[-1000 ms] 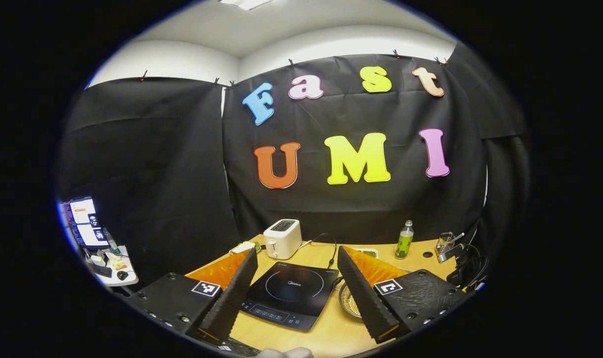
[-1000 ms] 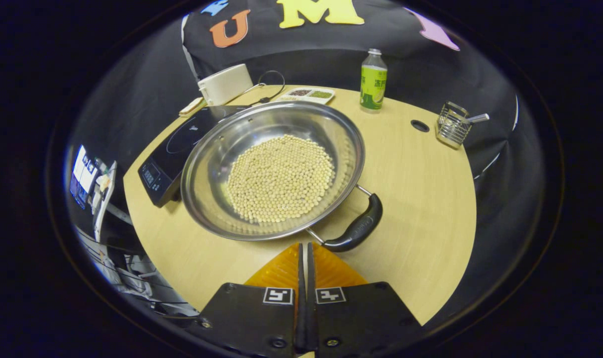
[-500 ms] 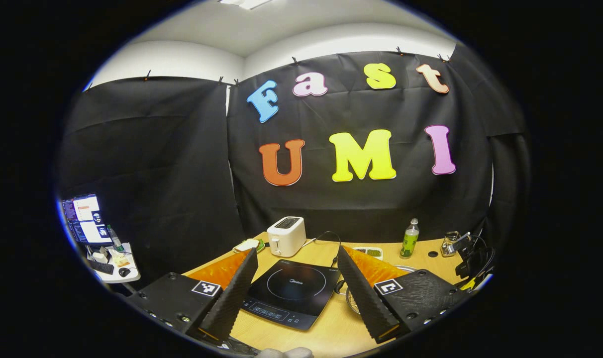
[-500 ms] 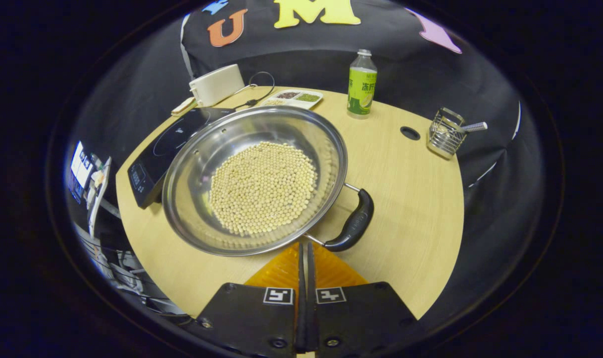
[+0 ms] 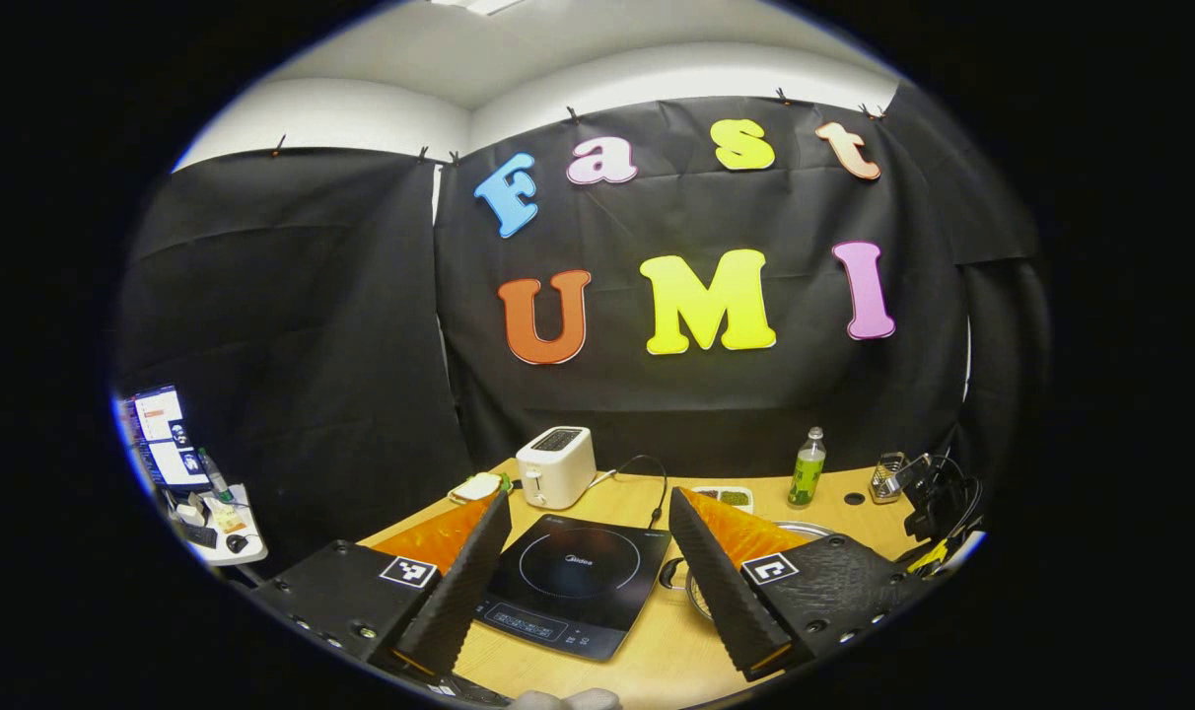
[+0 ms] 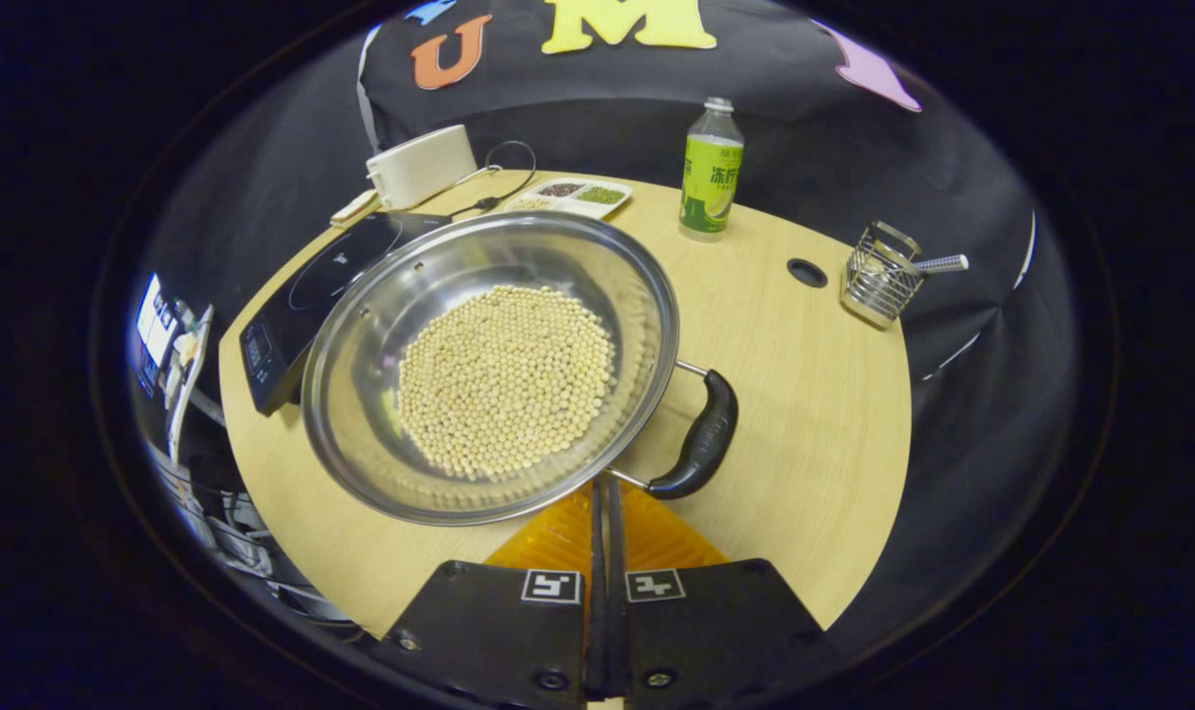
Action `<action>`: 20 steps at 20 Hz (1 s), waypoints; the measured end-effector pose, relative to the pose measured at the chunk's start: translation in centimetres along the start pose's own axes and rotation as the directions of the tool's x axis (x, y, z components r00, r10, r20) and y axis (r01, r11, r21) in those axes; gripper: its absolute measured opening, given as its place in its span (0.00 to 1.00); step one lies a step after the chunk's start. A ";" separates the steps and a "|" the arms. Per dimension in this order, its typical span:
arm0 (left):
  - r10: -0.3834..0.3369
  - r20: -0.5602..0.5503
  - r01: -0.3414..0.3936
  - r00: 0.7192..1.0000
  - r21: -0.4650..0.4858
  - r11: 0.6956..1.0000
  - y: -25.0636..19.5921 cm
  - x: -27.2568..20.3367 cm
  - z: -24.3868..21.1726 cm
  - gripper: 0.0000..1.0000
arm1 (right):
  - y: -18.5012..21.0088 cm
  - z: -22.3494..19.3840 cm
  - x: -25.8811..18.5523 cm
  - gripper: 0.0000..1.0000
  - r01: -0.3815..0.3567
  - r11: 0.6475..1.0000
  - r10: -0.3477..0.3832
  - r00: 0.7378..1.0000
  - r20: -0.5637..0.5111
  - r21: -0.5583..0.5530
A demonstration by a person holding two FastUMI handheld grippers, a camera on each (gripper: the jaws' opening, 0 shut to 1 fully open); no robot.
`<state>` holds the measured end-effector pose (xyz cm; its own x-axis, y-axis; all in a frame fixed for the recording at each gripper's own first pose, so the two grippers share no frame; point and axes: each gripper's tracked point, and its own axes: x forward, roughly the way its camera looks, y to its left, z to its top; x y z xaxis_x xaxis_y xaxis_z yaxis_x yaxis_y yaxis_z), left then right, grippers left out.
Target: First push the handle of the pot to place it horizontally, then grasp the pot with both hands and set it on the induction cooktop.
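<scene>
In the right gripper view, the right gripper (image 6: 603, 493) has its two fingers pressed flat together with nothing between them, the tips lying just at the near rim of the pot (image 6: 489, 365) and close beside the lower end of its black handle (image 6: 701, 439). The pot is a wide steel pan holding a layer of pale beans (image 6: 504, 380); it sits on the wooden table (image 6: 814, 414), its far left edge overlapping the near corner of the black induction cooktop (image 6: 307, 296), and the handle sticks out on the right side of the pan. Behind the pot stand a white toaster (image 6: 415, 168), a divided dish (image 6: 568, 194) and a green bottle (image 6: 709, 182), with a wire basket (image 6: 878, 276) well apart to the right. In the left gripper view, the left gripper (image 5: 588, 552) is held above the table with its fingers spread wide apart and empty, framing the induction cooktop (image 5: 568, 582) between them; a sliver of the pot (image 5: 701, 597) shows just beside the right finger, and the toaster (image 5: 556, 466) and bottle (image 5: 807, 468) stand farther back
</scene>
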<state>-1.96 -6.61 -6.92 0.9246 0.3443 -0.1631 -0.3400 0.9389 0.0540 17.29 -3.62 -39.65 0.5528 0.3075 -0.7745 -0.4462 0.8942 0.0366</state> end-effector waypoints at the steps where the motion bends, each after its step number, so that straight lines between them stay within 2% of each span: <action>1: -0.011 0.000 0.011 1.000 0.001 1.000 0.1 0.1 0.0 0.97 | -0.4 0.1 -0.1 0.04 0.013 1.000 -0.013 1.000 0.004 0.004; 5: -0.066 0.010 0.066 0.998 0.014 0.998 0.3 0.7 -0.3 0.96 | -0.2 -0.7 -1.1 0.04 0.063 0.997 -0.063 0.998 0.014 0.044; 6: -0.087 0.011 0.086 0.996 0.009 0.996 0.3 0.9 -0.5 0.96 | -0.2 -1.1 -1.5 0.00 0.089 0.995 -0.090 0.996 0.023 0.046; 9: -0.155 -0.013 0.155 0.988 -0.012 0.988 0.0 2.1 -1.8 0.96 | 1.1 -2.0 -3.7 0.07 0.119 0.989 -0.125 0.990 0.063 0.087; 10: -0.179 -0.023 0.179 0.984 -0.019 0.984 -0.2 2.5 -2.4 0.96 | 1.4 -2.3 -4.5 0.15 0.134 0.986 -0.142 0.987 0.077 0.097; 13: -0.263 -0.058 0.261 0.963 -0.031 0.965 -0.8 3.7 -4.5 0.96 | 2.0 -3.1 -7.4 0.80 0.203 0.969 -0.219 0.970 0.107 0.142; 16: -0.332 -0.097 0.331 0.938 -0.024 0.943 -1.5 4.8 -7.0 0.96 | 2.5 -3.5 -9.8 0.85 0.260 0.946 -0.290 0.945 0.149 0.195; 17: -0.353 -0.109 0.353 0.929 -0.025 0.935 -1.9 5.3 -7.9 0.96 | 3.0 -3.6 -10.6 0.81 0.262 0.941 -0.298 0.941 0.162 0.215; 20: -0.405 -0.189 0.406 0.894 -0.039 0.913 -2.9 6.1 -11.4 0.97 | 3.6 -3.6 -11.7 0.87 0.267 0.922 -0.324 0.928 0.182 0.279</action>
<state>2.71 -7.30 -19.28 0.9322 -0.0738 -0.3544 0.0579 0.9968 -0.0551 6.66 -5.19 -32.72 0.7860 0.0549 -0.6158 -0.0674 0.9977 0.0029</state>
